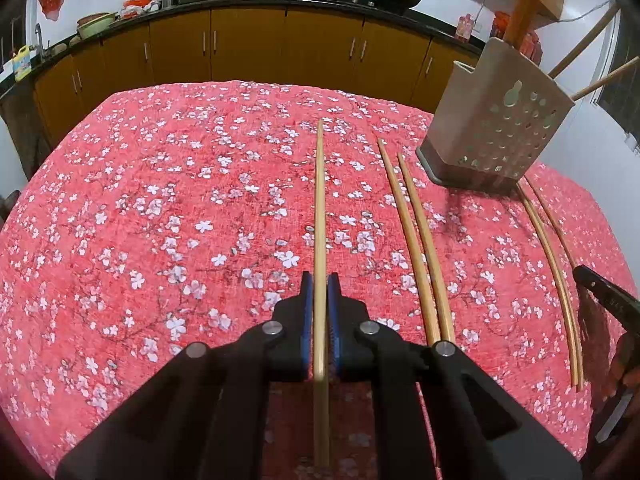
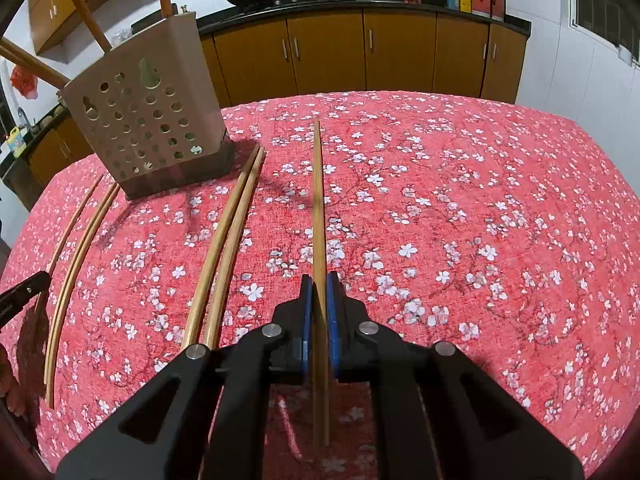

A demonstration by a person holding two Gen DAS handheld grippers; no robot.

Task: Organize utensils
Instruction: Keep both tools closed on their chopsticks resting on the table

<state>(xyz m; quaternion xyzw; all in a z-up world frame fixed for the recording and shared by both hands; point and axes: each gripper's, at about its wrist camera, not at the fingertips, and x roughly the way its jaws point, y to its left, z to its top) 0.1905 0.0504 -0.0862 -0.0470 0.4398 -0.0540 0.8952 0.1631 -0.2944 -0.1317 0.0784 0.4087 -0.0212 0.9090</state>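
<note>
you've got both tongs, left [image 1: 320, 280] & right [image 2: 319, 280], each clamped on a pale bamboo chopstick [image 1: 320, 208] [image 2: 318, 200]; next, carry them into the perforated beige plastic holder [image 1: 492, 128].

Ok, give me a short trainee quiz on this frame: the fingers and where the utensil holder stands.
1. True or false: the fingers of the left gripper stand wide open with nothing between them.
2. The utensil holder stands on: A) the flowered tablecloth; B) the kitchen counter; C) the floor.
3. Fill in: the right gripper is shut on a ____.

Key: 1 false; 2 A; 3 chopstick.
</note>
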